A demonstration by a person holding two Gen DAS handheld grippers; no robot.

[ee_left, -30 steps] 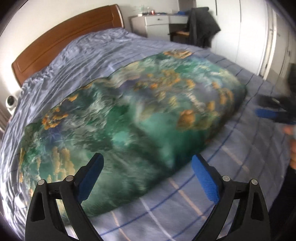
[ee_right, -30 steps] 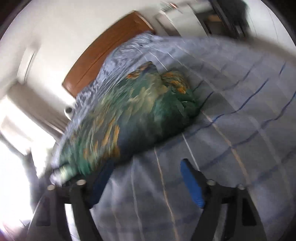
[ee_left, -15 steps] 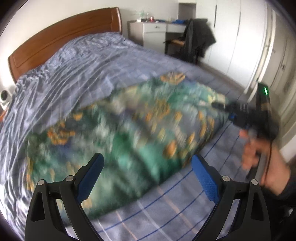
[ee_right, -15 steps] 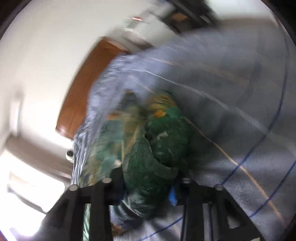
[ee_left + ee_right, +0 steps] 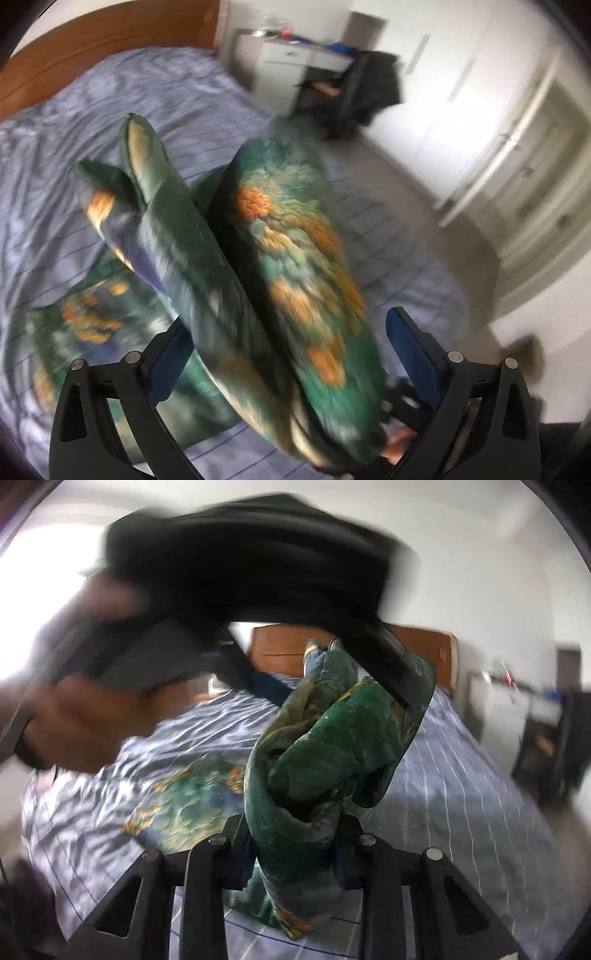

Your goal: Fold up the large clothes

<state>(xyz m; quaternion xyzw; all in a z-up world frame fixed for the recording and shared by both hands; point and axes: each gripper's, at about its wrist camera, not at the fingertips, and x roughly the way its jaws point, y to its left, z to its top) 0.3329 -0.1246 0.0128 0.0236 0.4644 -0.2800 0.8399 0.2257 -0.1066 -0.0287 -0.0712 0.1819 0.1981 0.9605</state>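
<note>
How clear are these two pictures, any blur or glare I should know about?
Left wrist view: the green floral cloth is motion-smeared, the room behind soft, edges fisheye-bent. Right wrist view: the left gripper and hand sweep across as a dark blur, a window blows out white top left, the right gripper stays sharp.

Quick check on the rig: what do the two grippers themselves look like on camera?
Both match: the left gripper and right gripper have matte black linkage arms with triangular cut-outs and silver pivot pins. The fingers carry blue textured pads. No cables or markings are visible.
</note>
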